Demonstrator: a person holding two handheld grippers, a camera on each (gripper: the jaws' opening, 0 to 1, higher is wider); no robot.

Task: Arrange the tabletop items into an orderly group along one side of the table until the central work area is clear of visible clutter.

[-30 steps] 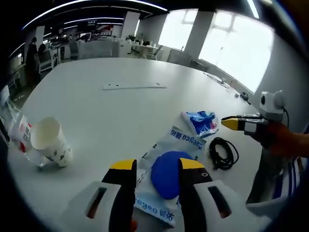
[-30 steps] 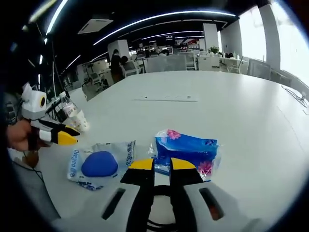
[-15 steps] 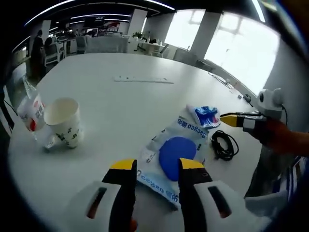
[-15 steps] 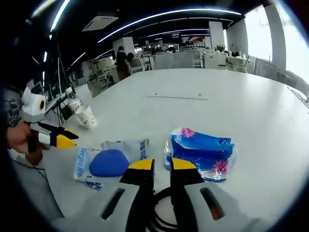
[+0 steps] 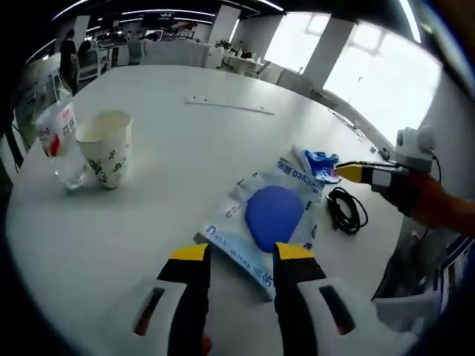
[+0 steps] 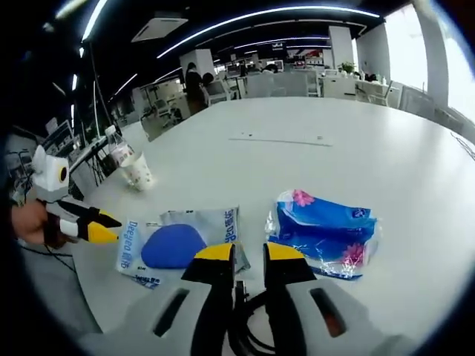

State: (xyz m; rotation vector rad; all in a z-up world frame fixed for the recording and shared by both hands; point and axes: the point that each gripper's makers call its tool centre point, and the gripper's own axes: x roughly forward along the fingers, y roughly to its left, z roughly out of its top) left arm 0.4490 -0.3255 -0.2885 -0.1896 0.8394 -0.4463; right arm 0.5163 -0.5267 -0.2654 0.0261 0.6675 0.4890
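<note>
— Since 1 second ago, what has changed?

— Both cameras have shifted with the hands, so the paper cup sits higher and more upright in the left gripper view now; nothing on the table seems to have been moved.

— Where is everything?

— On the white round table (image 5: 171, 141), a clear plastic packet with blue print and a blue rounded pad inside (image 5: 265, 225) lies just ahead of the left gripper (image 5: 237, 254). Beyond it lies a blue plastic tissue pack with pink flowers (image 6: 324, 233), and a coiled black cable (image 5: 345, 212) rests beside the packet near the table edge. Well apart, a white paper cup with dark markings (image 5: 107, 148) stands upright, touching or just beside a clear plastic bottle with a red label (image 5: 58, 137).

— And the grippers?

— The left gripper's 2 yellow-tipped jaws stand apart with nothing between them, hovering over bare table. The right gripper (image 6: 241, 254) likewise has a gap between its jaws, above the black cable, gripping nothing. A flat white strip (image 6: 280, 139) lies far across the table.
</note>
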